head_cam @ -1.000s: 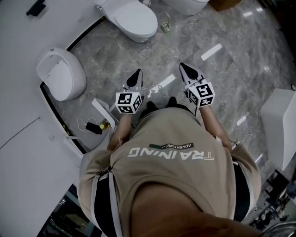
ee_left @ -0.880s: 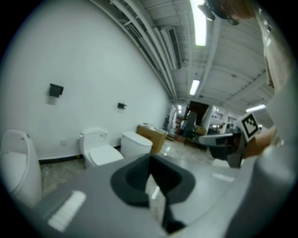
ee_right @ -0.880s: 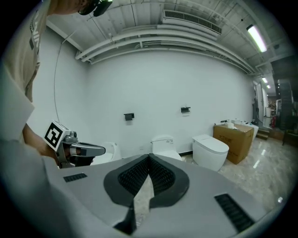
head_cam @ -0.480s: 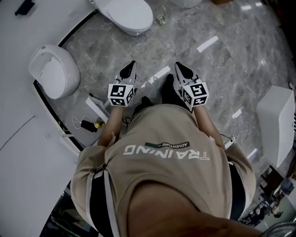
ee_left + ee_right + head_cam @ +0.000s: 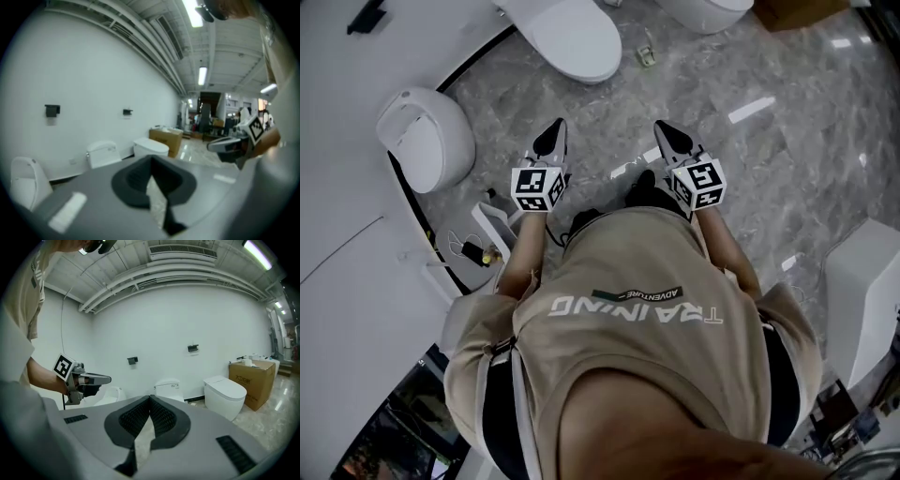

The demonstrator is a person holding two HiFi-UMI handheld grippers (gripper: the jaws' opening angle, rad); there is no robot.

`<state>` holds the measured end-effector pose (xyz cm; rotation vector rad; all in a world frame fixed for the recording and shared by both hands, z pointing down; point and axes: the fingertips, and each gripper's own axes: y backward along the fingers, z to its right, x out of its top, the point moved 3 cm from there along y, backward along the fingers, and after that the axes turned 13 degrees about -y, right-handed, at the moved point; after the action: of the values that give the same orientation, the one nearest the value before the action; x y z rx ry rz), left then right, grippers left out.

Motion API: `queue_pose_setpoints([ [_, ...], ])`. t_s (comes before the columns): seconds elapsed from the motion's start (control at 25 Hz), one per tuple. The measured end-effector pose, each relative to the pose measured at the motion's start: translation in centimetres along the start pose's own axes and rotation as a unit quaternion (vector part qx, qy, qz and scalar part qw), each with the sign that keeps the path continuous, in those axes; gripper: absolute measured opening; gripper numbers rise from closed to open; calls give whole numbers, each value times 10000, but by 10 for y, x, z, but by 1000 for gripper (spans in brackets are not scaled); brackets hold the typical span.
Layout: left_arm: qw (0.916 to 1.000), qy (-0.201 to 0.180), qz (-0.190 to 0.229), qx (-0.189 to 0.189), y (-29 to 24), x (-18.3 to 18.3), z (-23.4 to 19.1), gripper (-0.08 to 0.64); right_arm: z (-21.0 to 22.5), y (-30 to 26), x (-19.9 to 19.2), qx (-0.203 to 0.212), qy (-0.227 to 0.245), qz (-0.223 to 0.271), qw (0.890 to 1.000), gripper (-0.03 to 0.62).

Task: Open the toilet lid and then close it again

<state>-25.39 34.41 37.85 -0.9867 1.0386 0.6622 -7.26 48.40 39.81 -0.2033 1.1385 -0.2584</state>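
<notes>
Head view: nearest white toilet (image 5: 427, 139) sat lid-down; our left hand-held gripper (image 5: 549, 139) and right hand-held gripper (image 5: 667, 139) were both closed.

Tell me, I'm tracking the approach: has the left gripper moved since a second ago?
Yes. The left gripper has moved closer to the round toilet at the head view's left.

The floor (image 5: 787, 141) is glossy grey veined stone, the toilet (image 5: 567, 37) smooth shiny white, the box (image 5: 252, 379) matt cardboard, the shirt (image 5: 647, 356) beige cloth.
</notes>
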Motion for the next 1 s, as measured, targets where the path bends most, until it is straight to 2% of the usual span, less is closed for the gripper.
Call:
queue_pose_setpoints([
  [0.16, 9995, 210, 21, 215, -30, 18, 21, 3, 45, -2, 11, 194, -6, 4, 9998, 14],
  [0.28, 9995, 236, -46, 214, -45, 22, 28, 5, 63, -8, 15, 277, -149, 123, 9994, 14],
  [0.52, 9994, 67, -235, 247, -64, 28, 33, 5, 77, -15, 16, 438, -284, 138, 9985, 14],
  [0.76, 9993, -8, -348, 123, -74, 23, 48, 5, 88, -10, 18, 406, -256, 183, 9987, 14],
  [1.0, 9998, 50, -158, 137, -98, 40, 51, 5, 102, -8, 27, 351, -221, 287, 9987, 14],
])
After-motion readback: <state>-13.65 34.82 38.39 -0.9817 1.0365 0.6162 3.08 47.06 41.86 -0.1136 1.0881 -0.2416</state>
